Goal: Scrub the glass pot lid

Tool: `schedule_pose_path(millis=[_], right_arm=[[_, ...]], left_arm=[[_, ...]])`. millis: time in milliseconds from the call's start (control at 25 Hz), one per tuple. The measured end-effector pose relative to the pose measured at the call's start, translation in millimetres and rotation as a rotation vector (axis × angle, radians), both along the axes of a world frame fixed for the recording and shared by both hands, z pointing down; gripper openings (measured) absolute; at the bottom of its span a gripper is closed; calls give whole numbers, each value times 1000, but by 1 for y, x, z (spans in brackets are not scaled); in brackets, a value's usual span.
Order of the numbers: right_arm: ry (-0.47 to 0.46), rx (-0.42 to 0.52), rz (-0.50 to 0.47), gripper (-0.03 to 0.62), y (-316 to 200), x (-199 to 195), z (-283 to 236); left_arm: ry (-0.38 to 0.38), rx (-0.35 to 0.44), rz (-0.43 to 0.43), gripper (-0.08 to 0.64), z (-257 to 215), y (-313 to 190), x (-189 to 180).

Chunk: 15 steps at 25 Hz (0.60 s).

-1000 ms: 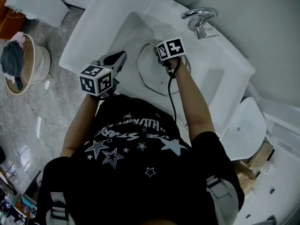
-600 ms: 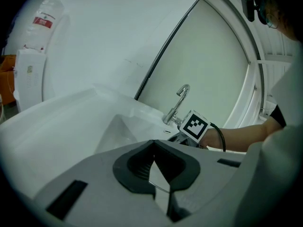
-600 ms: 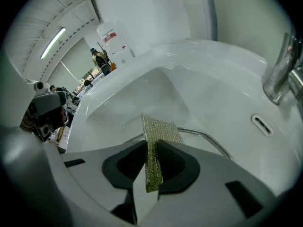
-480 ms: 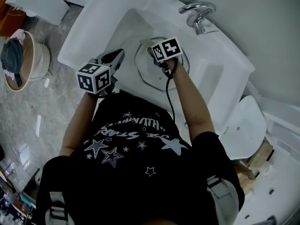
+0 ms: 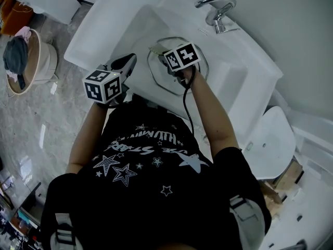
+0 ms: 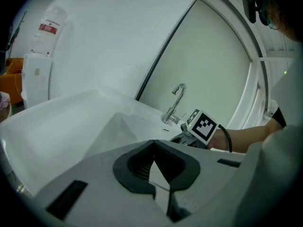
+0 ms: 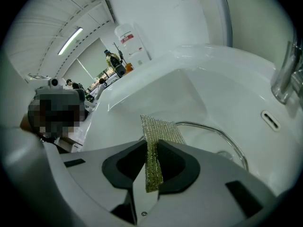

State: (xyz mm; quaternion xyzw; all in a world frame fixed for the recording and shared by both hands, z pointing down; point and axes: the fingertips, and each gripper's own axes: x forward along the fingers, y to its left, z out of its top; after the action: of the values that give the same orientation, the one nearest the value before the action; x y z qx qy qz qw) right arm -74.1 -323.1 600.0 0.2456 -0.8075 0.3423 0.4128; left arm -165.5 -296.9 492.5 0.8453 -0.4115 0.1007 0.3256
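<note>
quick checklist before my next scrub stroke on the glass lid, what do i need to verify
1. Scrub pad clamped in the right hand-held gripper: ok, the jaws are shut on it.
2. Glass lid lying in the sink: ok.
3. Pad pressing on the lid: cannot tell; the pad's end is over the lid, but the contact does not show.
4. Left hand-held gripper steadying the lid: not ok; its jaws are together with nothing between them, and it is off the lid by the sink's rim.
5. Faucet off: ok, no stream visible.
</note>
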Motion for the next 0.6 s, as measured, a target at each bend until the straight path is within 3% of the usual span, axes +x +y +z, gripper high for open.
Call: schedule_pose_path(millis=[600], right_arm=[[-45,55,-200,78,69,-3,-16]], left_arm=[[-7,-1,-47,8,0,48,11]])
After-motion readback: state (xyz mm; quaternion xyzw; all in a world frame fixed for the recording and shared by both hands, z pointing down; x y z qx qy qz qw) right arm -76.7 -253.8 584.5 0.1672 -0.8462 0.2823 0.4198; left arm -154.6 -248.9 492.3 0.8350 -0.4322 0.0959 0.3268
